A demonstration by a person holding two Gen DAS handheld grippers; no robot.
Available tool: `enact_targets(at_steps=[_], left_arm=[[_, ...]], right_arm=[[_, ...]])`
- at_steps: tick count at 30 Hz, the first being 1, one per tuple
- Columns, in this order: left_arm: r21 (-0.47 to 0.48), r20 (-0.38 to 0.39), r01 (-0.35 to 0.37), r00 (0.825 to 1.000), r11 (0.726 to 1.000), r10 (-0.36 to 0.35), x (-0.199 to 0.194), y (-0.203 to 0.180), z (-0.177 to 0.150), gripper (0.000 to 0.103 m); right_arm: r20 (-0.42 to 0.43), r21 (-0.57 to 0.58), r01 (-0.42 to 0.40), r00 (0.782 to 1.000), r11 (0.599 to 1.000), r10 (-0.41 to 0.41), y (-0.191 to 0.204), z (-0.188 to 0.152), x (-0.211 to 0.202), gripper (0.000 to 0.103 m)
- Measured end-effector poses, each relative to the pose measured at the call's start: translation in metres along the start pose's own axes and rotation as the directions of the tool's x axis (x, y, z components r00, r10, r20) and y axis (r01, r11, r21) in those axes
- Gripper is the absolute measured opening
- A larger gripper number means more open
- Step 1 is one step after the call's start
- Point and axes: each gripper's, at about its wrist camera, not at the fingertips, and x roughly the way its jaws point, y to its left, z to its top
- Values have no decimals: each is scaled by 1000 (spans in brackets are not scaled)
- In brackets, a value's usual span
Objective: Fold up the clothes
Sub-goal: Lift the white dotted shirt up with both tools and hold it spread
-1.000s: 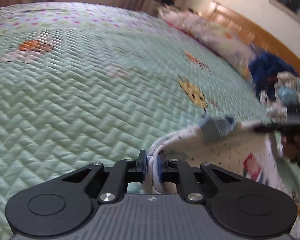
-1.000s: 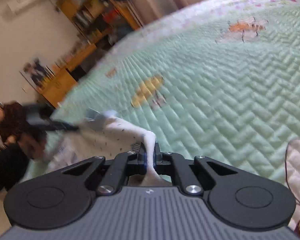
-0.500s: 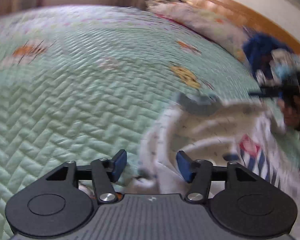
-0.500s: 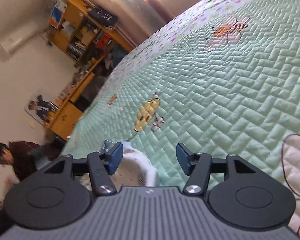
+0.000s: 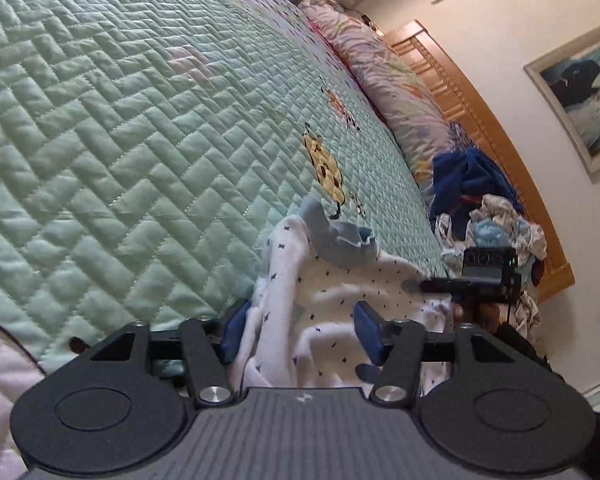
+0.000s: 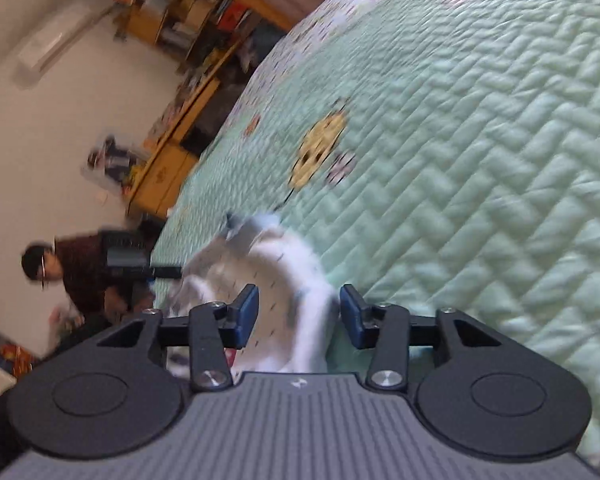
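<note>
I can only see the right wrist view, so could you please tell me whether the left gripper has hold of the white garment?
Observer: Not yet. The left gripper is open. Its jaws have just been closing, and a raised fold of the white garment stands between them, not clamped.
Operator: Thank you. Is there any other laundry on the bed that I cannot see?
Observer: Yes, a pile of clothes lies by the wooden headboard, with a dark blue garment among it.
</note>
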Motion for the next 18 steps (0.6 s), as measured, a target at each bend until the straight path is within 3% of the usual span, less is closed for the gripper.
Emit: enact_targets(at_steps=[1, 3, 6, 9, 12, 15, 16, 18], left_arm=[[10, 3, -21, 1000, 1000, 21, 3, -2, -1, 26], [86, 26, -113, 993, 990, 112, 6, -15, -6, 11], [190, 89, -223, 974, 956, 209, -1, -37, -16, 10], [215, 147, -319, 945, 923, 292, -20, -48, -22, 9], [260, 237, -370, 920, 892, 313, -42, -78, -29, 10], [335, 362, -478, 861, 812, 358, -66, -133, -41, 10], [359, 401, -506, 842, 784, 360, -77, -156, -47, 10], [422, 491, -585, 790, 693, 369, -103, -208, -58, 10]], right_arm=[[-14, -28, 35, 999, 999, -35, 5, -1, 5, 7], [-2, -77, 91, 996, 993, -91, 16, -2, 10, 7], [65, -121, 155, 987, 980, -148, 31, -3, 1, 6], [150, -185, 239, 965, 953, -213, 48, -5, -22, 6], [241, -352, 356, 928, 866, -283, 101, -16, -38, 6], [352, -449, 428, 891, 784, -285, 156, -27, -62, 6], [394, -487, 464, 873, 740, -287, 177, -33, -73, 6], [469, -555, 510, 844, 658, -259, 219, -47, -98, 6]])
